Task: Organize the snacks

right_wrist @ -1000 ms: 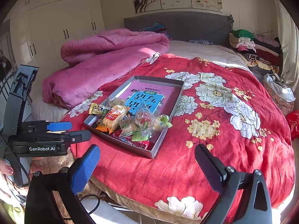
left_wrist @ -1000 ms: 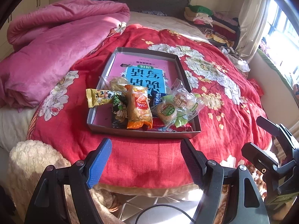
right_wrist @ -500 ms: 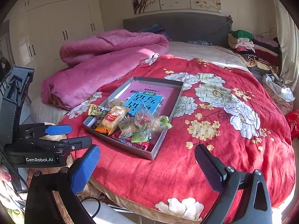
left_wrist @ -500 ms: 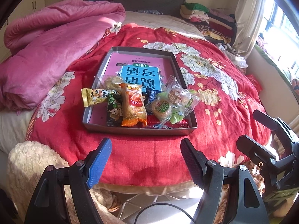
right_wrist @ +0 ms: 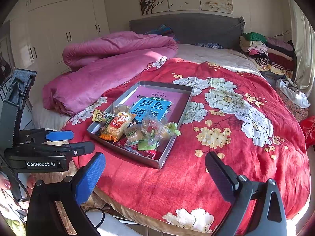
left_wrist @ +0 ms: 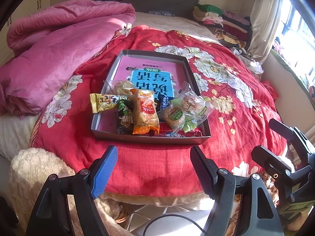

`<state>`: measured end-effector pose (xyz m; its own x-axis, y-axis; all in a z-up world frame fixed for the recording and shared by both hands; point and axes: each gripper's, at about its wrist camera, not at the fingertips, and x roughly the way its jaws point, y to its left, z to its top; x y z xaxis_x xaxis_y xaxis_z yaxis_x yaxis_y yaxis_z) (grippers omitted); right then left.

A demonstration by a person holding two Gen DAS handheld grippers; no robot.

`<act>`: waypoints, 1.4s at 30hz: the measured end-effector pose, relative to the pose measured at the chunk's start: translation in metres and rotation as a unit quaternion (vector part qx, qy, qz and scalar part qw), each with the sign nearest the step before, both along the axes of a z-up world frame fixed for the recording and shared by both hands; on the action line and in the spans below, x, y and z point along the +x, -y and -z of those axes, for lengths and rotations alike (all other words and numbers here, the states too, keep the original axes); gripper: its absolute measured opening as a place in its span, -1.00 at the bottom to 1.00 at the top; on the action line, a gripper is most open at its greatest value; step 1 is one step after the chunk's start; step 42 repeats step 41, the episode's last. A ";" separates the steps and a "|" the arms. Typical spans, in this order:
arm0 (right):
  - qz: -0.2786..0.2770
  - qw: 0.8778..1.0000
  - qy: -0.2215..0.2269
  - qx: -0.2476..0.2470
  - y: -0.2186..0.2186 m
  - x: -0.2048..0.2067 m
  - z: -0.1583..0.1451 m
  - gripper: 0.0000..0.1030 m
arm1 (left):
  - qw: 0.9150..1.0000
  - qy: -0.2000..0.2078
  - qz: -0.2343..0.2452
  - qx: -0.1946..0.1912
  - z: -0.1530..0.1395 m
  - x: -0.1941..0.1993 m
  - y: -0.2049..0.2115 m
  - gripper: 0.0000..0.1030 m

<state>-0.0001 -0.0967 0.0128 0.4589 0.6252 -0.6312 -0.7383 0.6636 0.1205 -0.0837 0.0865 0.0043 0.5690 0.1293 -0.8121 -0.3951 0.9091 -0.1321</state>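
A grey tray (left_wrist: 194, 77) sits on the red blanket (left_wrist: 236, 118) on the bed. The snacks (left_wrist: 145, 114) lie in a heap at the near end of the tray, with a book (left_wrist: 151, 74) flat under them at the far end. A yellow pack (left_wrist: 102, 103) hangs over the left rim. An orange pack (left_wrist: 144, 112) lies on top in the middle, and see-through packs (left_wrist: 189, 108) sit on the right. The left gripper (left_wrist: 153, 169) is near the tray's near edge, fingers wide and holding nothing. The right gripper (right_wrist: 155, 177) is off to the right, also wide and empty. The heap could be waiting to be sorted or just put there. To pick one pack well, go for a top one, pinch it by its middle, and lift gently so the others do not slide.
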 end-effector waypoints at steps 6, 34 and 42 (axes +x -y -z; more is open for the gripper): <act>0.002 1.000 0.001 0.000 0.000 0.000 -0.001 0.98 | 1.000 -0.001 0.000 0.001 0.000 -0.001 0.000 0.50; 0.008 1.000 0.008 -0.001 0.004 0.003 -0.002 0.98 | 1.000 0.021 0.000 0.015 -0.008 -0.001 0.003 0.50; 0.025 1.000 0.001 0.007 0.010 0.015 0.003 0.98 | 0.997 0.071 -0.027 0.015 -0.021 0.004 -0.012 0.50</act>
